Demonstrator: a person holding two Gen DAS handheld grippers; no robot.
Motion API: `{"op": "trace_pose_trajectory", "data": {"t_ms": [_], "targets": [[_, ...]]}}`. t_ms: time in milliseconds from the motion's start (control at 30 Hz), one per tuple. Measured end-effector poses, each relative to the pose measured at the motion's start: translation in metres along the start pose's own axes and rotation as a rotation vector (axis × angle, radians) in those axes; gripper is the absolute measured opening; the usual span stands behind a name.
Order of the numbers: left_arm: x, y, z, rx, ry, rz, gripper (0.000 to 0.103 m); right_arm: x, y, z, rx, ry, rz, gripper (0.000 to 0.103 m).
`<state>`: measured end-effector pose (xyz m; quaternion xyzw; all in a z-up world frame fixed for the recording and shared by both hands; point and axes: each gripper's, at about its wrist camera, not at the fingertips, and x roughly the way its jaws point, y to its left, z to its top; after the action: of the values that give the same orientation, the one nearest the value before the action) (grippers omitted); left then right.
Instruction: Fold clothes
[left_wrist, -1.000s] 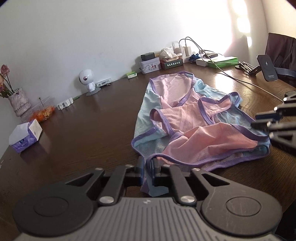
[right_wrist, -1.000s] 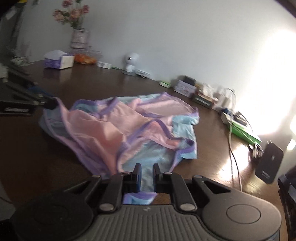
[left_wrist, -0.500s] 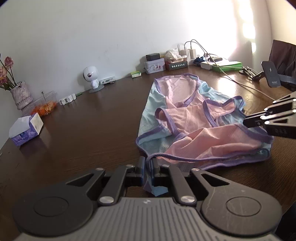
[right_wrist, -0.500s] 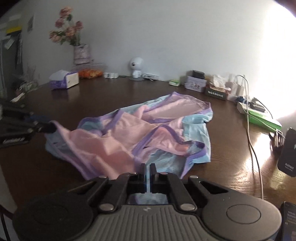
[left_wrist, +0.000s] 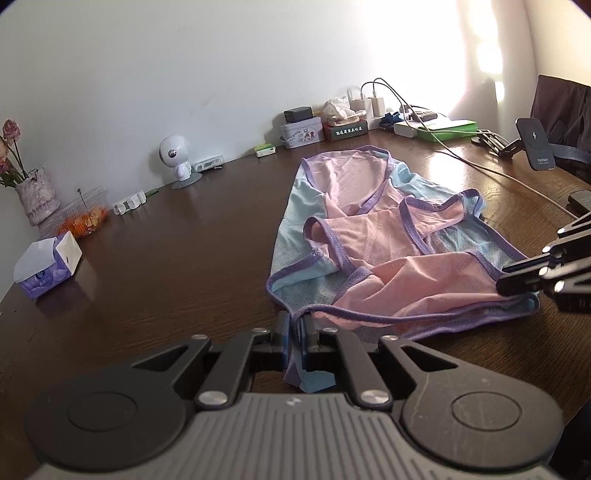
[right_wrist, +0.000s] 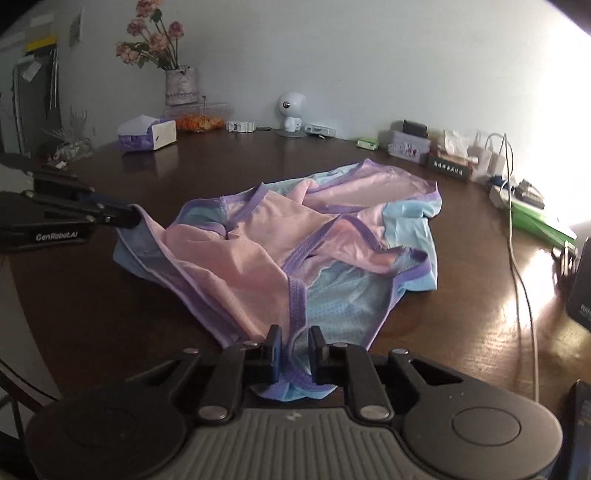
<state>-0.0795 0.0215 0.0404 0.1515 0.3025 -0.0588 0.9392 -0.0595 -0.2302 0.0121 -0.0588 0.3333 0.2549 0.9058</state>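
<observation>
Your garment (left_wrist: 376, 236), a pink and light-blue mesh piece trimmed in purple, lay crumpled on the dark wooden table (left_wrist: 166, 236), partly doubled over on itself. In the left wrist view its long axis ran away from you toward the wall, the far purple-edged end pointing at the tins and chargers (left_wrist: 365, 101) along the table's back edge, the near hem running crosswise from one gripper to the other. Your left gripper (left_wrist: 294, 338) had its jaws nearly closed, pinching the near left corner of the hem, with a tab of blue and purple cloth poking out behind the fingers. Your right gripper (right_wrist: 294, 345) sat at the opposite near corner; its jaws stood slightly parted with the purple band and blue mesh bunched between them, and whether the pads actually pressed the cloth I cannot tell. In the right wrist view, your left gripper (right_wrist: 127, 218) showed at the left, the cloth drawn up slightly to its tips. A tissue box (left_wrist: 48, 264), a small white robot figure (left_wrist: 175, 157) and a vase of flowers (right_wrist: 181, 86) stood well apart from the garment, and a white cable (right_wrist: 517, 236) trailed across the table on the right.
</observation>
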Motion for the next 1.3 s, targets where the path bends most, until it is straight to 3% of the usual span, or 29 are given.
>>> {"op": "trace_pose_trajectory", "data": {"t_ms": [200,333,433,533,600,667,767,900,1133,1200,1300], "targets": [[0.003,-0.003,0.0,0.012,0.008,-0.002,0.006,-0.017,-0.01,0.017,0.001,-0.147,-0.085,0.001],[0.007,-0.007,-0.001,0.031,0.027,-0.012,0.006,0.011,-0.012,0.023,-0.1,-0.112,-0.156,0.002],[0.006,-0.007,-0.003,0.029,0.028,-0.012,0.006,0.023,-0.01,0.021,-0.153,-0.088,-0.224,0.011],[0.004,-0.003,-0.004,0.015,0.03,-0.008,0.006,0.001,-0.014,0.02,-0.111,-0.128,-0.211,0.02],[0.005,-0.001,-0.005,0.008,0.034,-0.007,0.006,-0.022,-0.01,0.016,-0.111,-0.171,-0.134,0.022],[0.007,-0.001,-0.006,0.011,0.039,-0.007,0.006,-0.036,0.001,0.01,-0.154,-0.181,-0.044,0.022],[0.007,-0.003,-0.006,0.019,0.036,-0.008,0.006,-0.027,0.029,0.001,-0.275,-0.145,0.01,0.017],[0.003,-0.001,-0.005,0.014,0.028,-0.011,0.006,0.002,0.035,-0.003,-0.298,-0.072,-0.091,0.012],[0.007,-0.001,-0.007,0.007,0.035,-0.001,0.006,0.005,0.011,-0.005,-0.164,-0.026,-0.053,0.011],[0.006,-0.002,-0.005,0.01,0.029,0.004,0.006,0.005,0.005,-0.004,-0.118,-0.023,-0.02,0.002],[-0.004,-0.002,-0.001,0.012,0.001,0.007,0.006,-0.024,0.008,-0.001,-0.121,-0.115,-0.026,0.002]]}}
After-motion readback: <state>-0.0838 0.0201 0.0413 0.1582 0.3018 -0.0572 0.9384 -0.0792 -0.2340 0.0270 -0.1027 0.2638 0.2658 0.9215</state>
